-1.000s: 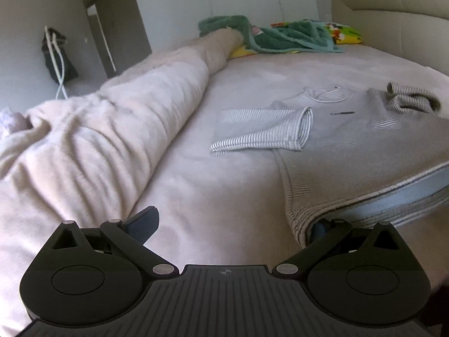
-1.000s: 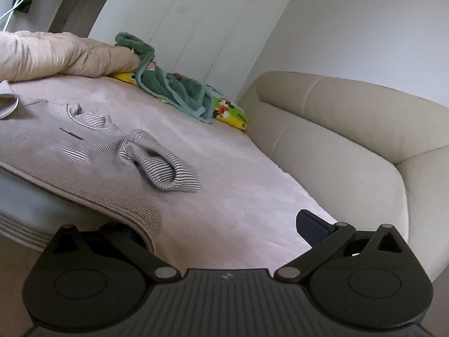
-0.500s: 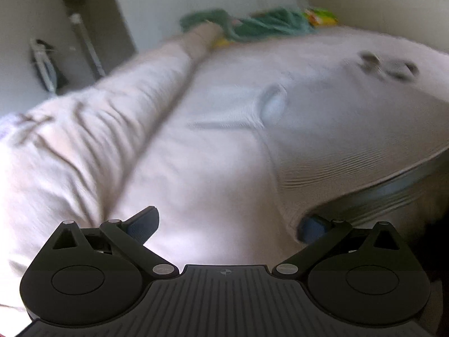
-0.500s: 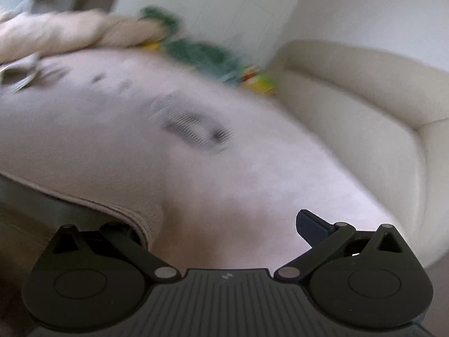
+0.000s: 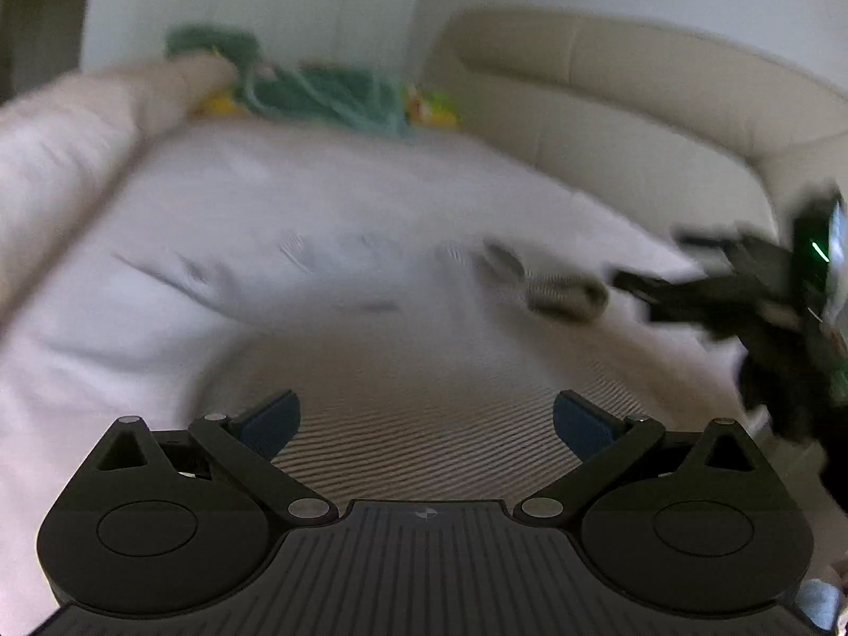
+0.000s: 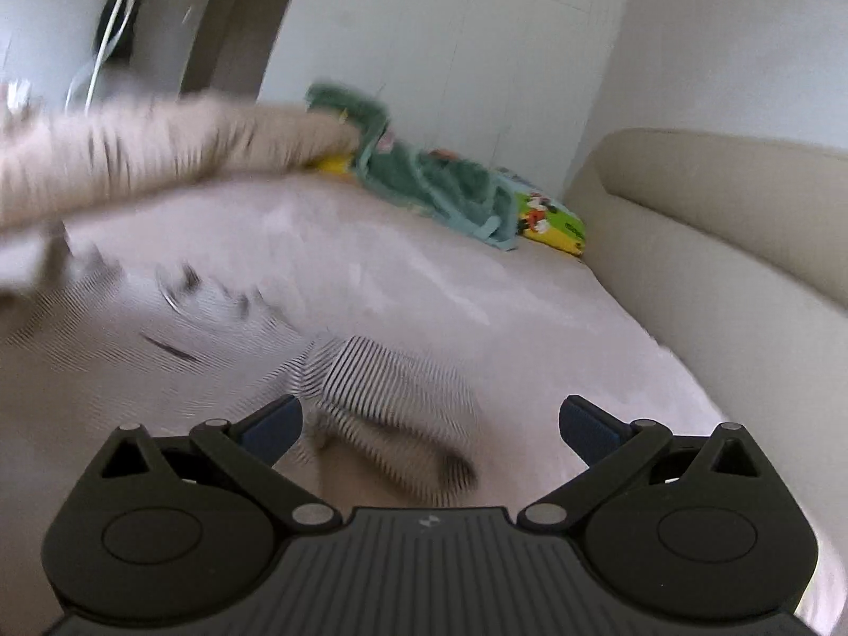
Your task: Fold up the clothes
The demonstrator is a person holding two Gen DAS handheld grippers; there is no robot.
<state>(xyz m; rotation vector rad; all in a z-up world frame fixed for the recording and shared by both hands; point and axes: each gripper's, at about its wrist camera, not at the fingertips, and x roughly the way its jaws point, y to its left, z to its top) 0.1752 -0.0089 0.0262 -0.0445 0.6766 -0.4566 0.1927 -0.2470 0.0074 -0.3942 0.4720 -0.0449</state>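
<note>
A grey striped top (image 5: 424, 413) lies spread on the pale pink bed (image 5: 297, 201). Both views are motion-blurred. My left gripper (image 5: 426, 421) is open and empty just above the top's body. The right gripper shows at the right of the left wrist view (image 5: 752, 297). In the right wrist view my right gripper (image 6: 429, 424) is open and empty over the top's bunched striped sleeve (image 6: 392, 413); the top's body (image 6: 132, 360) spreads to the left.
A rolled beige blanket (image 6: 159, 153) lies along the left of the bed. A green towel (image 6: 440, 185) and a yellow-green cartoon pillow (image 6: 551, 217) sit at the far end. A cream padded headboard (image 6: 715, 244) curves along the right.
Both grippers have swept forward from the top's near hem, over the garment. The left has swung right, toward the headboard. Both stay open.
</note>
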